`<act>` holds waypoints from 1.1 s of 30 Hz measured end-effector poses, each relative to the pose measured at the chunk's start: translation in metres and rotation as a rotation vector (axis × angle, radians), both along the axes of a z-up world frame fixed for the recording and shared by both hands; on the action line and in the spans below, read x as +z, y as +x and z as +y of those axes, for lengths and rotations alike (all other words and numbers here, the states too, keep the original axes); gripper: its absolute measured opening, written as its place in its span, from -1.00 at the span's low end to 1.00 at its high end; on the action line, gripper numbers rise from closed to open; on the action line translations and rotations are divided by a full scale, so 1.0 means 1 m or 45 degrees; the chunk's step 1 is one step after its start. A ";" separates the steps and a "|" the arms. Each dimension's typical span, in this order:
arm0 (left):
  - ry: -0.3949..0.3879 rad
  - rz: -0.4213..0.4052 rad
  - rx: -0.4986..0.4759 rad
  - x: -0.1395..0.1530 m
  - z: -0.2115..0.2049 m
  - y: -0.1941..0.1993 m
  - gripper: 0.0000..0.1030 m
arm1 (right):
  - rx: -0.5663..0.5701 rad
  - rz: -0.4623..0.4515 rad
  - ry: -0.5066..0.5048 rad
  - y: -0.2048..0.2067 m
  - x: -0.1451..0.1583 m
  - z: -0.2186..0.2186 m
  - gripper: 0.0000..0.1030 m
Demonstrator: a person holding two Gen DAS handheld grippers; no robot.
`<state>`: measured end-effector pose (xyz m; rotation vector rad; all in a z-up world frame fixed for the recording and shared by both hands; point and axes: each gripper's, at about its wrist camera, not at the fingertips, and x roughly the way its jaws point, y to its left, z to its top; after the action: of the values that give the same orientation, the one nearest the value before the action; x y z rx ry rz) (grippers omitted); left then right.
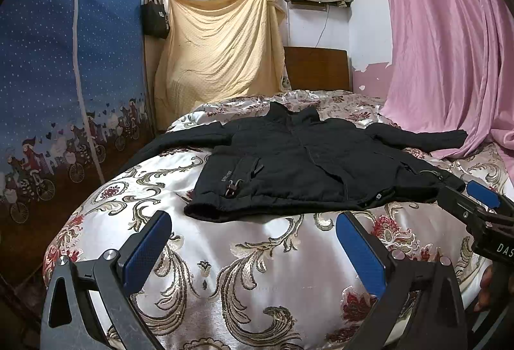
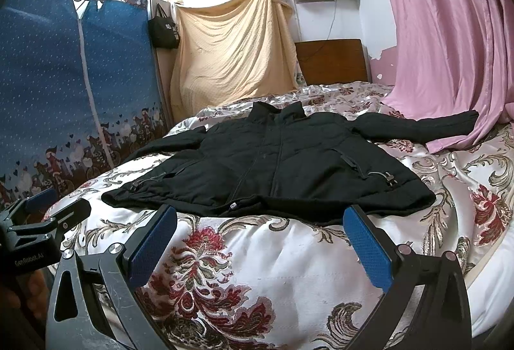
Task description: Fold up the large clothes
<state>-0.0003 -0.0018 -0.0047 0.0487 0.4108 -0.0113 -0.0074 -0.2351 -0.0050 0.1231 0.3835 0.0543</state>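
Black quilted jacket (image 1: 298,163) lies flat on the glossy floral bedspread (image 1: 257,269), collar away, hem toward both tongs, sleeves spread sideways. Left tongs (image 1: 253,240) and right tongs (image 2: 260,237) gape, empty, just short of the hem.

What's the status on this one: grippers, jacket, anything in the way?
Left gripper and right gripper open, empty, short of the hem. Black jacket flat, unfolded. Pink curtain touches one sleeve cuff.
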 end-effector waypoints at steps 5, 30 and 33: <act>0.000 0.002 0.000 0.000 0.000 0.000 1.00 | 0.000 0.000 0.001 0.000 0.000 0.000 0.98; 0.002 -0.001 -0.001 0.002 0.000 0.000 1.00 | -0.001 0.002 0.001 0.000 0.000 0.000 0.98; 0.002 -0.001 0.000 0.002 0.000 0.000 1.00 | -0.001 0.002 0.001 0.000 0.000 0.000 0.98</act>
<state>-0.0002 -0.0020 -0.0031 0.0507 0.4097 -0.0113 -0.0073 -0.2350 -0.0055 0.1243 0.3847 0.0539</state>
